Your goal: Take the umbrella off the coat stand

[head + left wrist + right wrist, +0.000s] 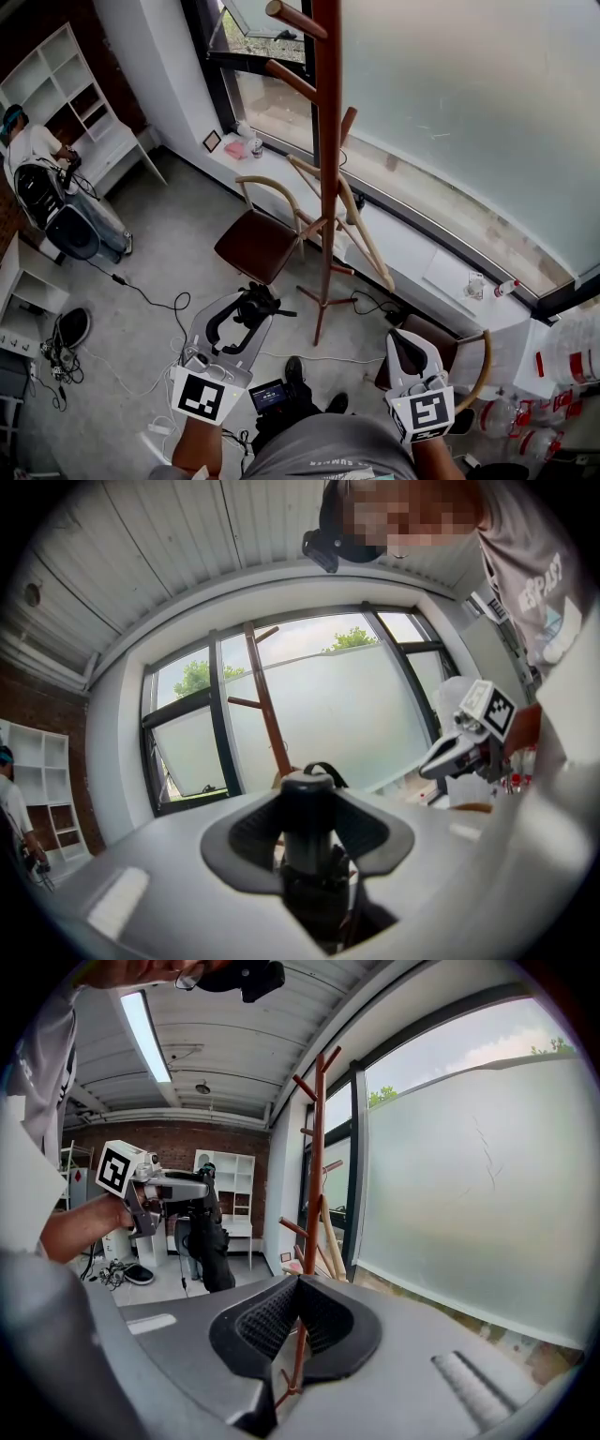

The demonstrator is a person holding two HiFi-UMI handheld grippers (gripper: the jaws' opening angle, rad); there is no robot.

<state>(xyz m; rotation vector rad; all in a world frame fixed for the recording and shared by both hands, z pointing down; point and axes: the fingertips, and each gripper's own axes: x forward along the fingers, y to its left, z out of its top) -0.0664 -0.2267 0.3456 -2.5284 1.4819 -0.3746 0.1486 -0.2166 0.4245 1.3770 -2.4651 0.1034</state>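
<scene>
Shows the left gripper (234,326) clamped on the handle of the folded black umbrella (262,302), hanging below the jaws, already off the coat stand (327,141) and held apart from it, probably to avoid snagging a peg. Shows the right gripper (405,339) pressed together, empty, parked aside.

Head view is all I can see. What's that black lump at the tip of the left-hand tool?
Observer: It's a folded black umbrella. The right gripper view shows it from the side, hanging below the left gripper.
Operator: Is it really gripped?
Observer: Yes. The left gripper view shows its handle clamped upright between that gripper's jaws.
Operator: And the other tool?
Observer: The right gripper is empty. Its own view shows the jaw tips together, with the coat stand beyond.
</scene>
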